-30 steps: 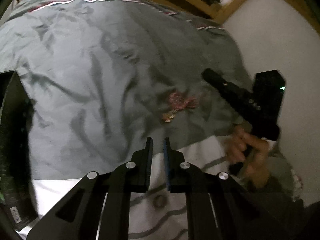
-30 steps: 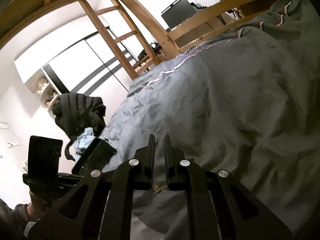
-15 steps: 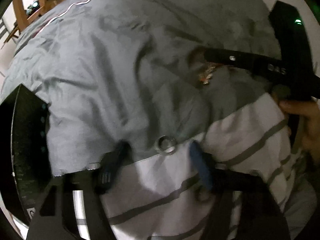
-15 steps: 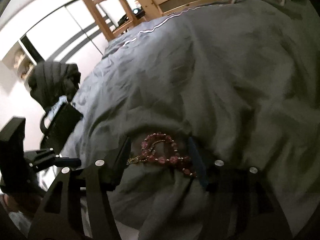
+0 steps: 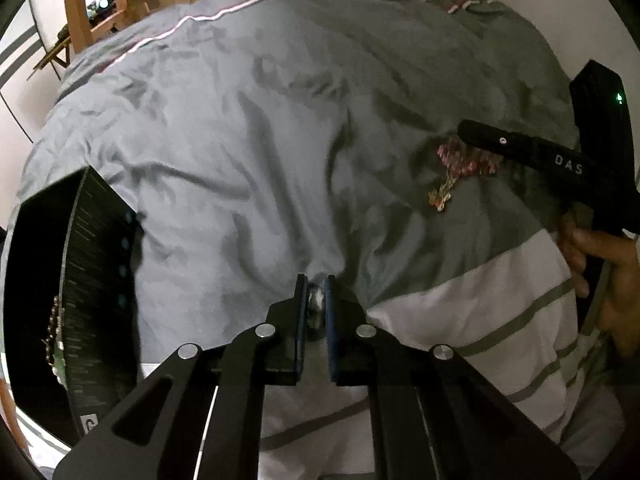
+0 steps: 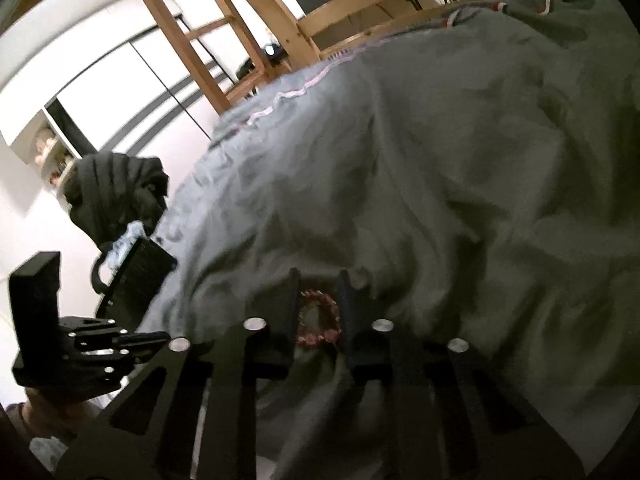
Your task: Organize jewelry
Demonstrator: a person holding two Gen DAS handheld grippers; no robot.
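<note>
The left gripper (image 5: 316, 292), its jaws having just been closing, is pinching a silver ring (image 5: 315, 300) at the edge of the grey duvet (image 5: 240, 140) — near the black box (image 5: 80, 280). The right gripper (image 6: 318, 304), likewise just closing, is clamping a pink bead bracelet (image 6: 318, 320) lying on that duvet.

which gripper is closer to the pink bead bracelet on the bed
Right. The right gripper has its jaws closed around the pink bead bracelet; the left gripper is apart from it, pinching a silver ring near the striped sheet.
</note>
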